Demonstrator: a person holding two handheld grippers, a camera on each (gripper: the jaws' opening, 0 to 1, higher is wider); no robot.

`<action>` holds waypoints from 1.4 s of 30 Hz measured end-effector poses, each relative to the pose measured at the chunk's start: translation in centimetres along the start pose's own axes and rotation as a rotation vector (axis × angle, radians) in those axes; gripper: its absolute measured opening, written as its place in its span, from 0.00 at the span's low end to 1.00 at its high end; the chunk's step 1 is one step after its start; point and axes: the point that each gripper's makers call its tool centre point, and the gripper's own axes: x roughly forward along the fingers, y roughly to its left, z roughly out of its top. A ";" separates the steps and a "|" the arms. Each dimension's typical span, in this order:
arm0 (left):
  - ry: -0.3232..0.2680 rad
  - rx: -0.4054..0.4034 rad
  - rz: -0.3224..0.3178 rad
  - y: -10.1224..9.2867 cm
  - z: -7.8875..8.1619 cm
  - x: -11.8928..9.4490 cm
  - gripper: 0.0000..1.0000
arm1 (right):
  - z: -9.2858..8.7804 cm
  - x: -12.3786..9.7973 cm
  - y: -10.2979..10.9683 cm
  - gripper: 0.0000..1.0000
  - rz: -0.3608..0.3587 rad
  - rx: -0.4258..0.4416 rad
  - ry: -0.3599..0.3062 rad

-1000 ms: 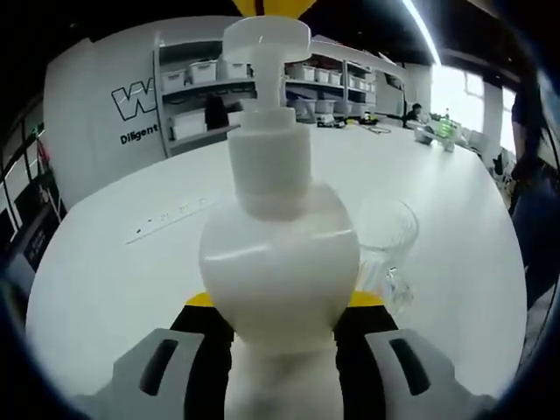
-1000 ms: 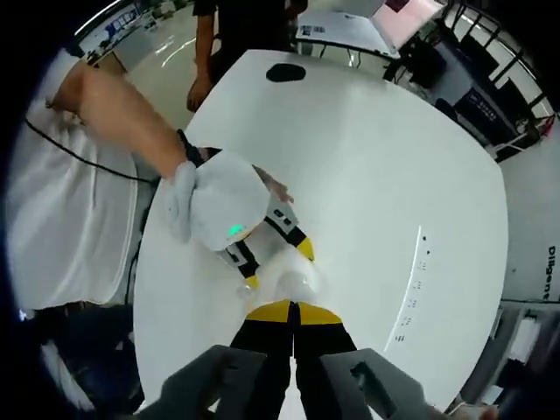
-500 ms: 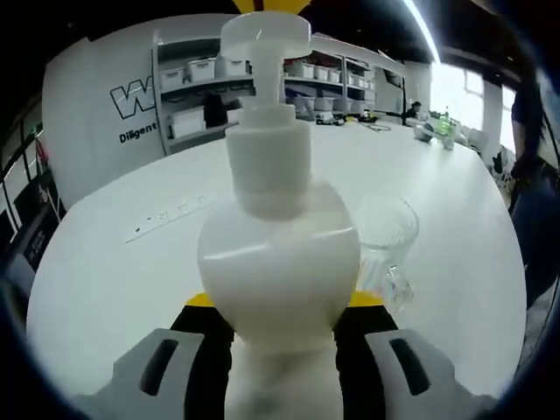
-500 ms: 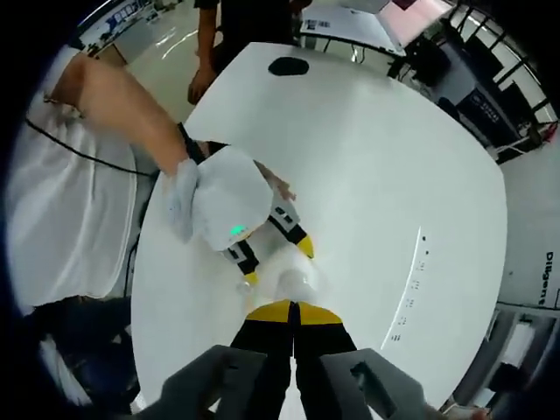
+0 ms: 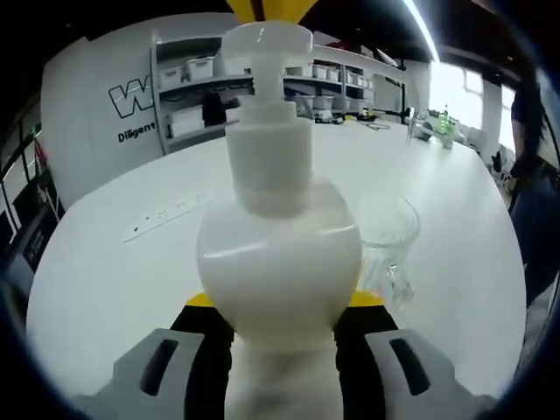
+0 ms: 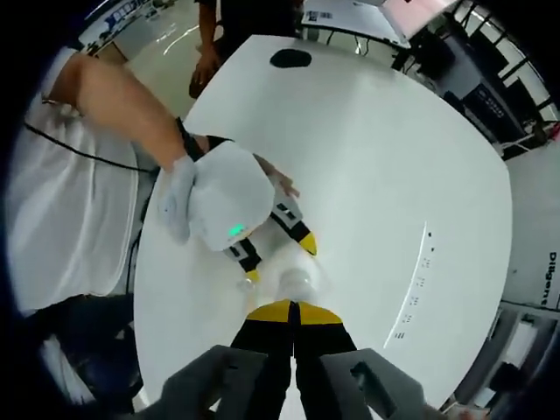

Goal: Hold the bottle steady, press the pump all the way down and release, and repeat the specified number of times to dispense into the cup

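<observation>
A white pump bottle (image 5: 280,254) stands on the white table (image 5: 105,271), and my left gripper (image 5: 282,302) is shut on its round body, a yellow-tipped jaw on either side. Its pump head (image 5: 267,39) sits raised on its stem. The yellow tips of my right gripper (image 5: 267,9) hang right at the top of the pump head. A clear glass cup (image 5: 389,236) stands close by on the bottle's right. From above, my right gripper (image 6: 293,313) is shut with nothing between its jaws, over the bottle (image 6: 293,282) and the left gripper (image 6: 278,258).
A person's arm (image 6: 114,101) reaches in holding the left gripper. Another person (image 6: 232,22) stands at the table's far end near a black object (image 6: 293,59). A strip of sockets (image 5: 166,219) lies flat on the table. Shelves with bins (image 5: 201,96) line the wall.
The bottle stays held in the same place. My right gripper's yellow tips show slightly more above the pump head, and the right gripper view has shifted a little.
</observation>
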 end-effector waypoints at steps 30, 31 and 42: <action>0.018 -0.011 -0.009 0.1 -0.4 0.1 0.43 | 0.1 -0.9 -0.1 0.00 0.023 0.033 -0.023; 0.018 -0.012 -0.007 0.1 -0.4 0.1 0.43 | 0.1 -0.9 -0.2 0.00 0.022 0.028 -0.023; 0.018 -0.014 -0.010 0.1 -0.4 0.2 0.43 | 0.3 -0.7 -0.5 0.00 0.022 0.027 0.007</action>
